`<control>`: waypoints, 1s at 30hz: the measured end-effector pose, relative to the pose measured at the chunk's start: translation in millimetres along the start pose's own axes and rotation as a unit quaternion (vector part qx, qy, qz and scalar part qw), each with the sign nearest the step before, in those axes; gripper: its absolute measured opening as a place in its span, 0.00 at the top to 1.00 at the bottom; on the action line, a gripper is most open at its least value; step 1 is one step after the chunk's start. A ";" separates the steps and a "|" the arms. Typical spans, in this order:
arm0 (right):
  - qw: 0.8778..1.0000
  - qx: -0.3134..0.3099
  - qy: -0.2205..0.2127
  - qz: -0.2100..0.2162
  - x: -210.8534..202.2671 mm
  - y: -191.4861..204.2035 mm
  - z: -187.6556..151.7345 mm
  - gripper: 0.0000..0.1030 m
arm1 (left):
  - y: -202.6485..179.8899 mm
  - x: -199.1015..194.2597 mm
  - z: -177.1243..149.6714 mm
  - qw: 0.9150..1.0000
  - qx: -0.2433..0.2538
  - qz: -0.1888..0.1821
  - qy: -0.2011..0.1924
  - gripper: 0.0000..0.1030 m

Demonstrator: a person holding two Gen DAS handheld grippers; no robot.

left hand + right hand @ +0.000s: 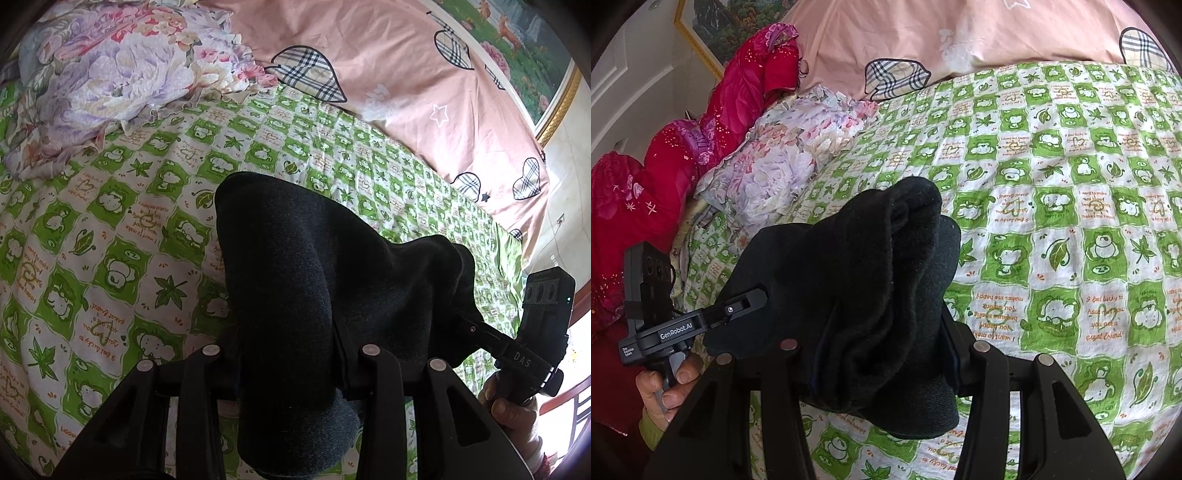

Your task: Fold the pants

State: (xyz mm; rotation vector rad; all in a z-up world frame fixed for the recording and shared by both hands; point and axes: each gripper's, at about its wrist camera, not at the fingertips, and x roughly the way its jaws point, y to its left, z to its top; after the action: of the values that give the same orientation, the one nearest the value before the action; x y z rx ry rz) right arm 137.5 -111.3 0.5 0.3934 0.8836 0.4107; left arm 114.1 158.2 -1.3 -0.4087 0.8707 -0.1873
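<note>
The pants (pixel 314 280) are dark charcoal knit and hang bunched between both grippers above the bed. My left gripper (pixel 291 369) is shut on one end of the pants; its fingertips are buried in the cloth. It also shows from the side in the right wrist view (pixel 753 295), its jaw reaching into the fabric. My right gripper (pixel 882 365) is shut on the other end of the pants (pixel 871 295), fingertips hidden by folds. It also shows in the left wrist view (pixel 476 328) at the right.
A green and white checked bedsheet (pixel 147 221) covers the bed. A floral pillow (pixel 110 85) lies at the far left, a pink quilt (pixel 406 74) along the back, and a red quilt (pixel 665 166) by the wall. A framed picture (pixel 524 48) hangs behind.
</note>
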 end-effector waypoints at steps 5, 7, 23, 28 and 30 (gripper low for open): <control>1.000 0.012 0.004 -0.008 2.9 -6.8 -4.5 0.42 | 6.6 5.0 -5.0 1.000 -0.014 0.002 0.007 0.50; 1.000 0.017 0.002 -0.011 2.2 -8.8 -6.1 0.39 | 6.7 5.2 -6.8 1.000 -0.013 0.003 0.006 0.49; 0.997 -0.013 -0.021 -0.074 -16.9 13.3 -21.2 0.19 | 0.4 -12.0 -24.6 0.999 0.002 0.035 -0.009 0.27; 0.996 -0.030 -0.032 -0.077 -24.7 24.8 -24.9 0.15 | -4.7 -25.5 -34.9 0.998 0.006 0.050 -0.024 0.23; 0.996 -0.034 -0.031 -0.079 -26.0 27.2 -26.4 0.14 | -6.5 -29.0 -38.0 0.998 0.007 0.053 -0.026 0.23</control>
State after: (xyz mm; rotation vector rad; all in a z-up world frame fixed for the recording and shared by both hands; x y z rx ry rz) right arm 96.6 -96.8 15.7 0.2712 0.8310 0.2808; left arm 66.4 151.4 0.0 -0.3523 0.8365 -0.0846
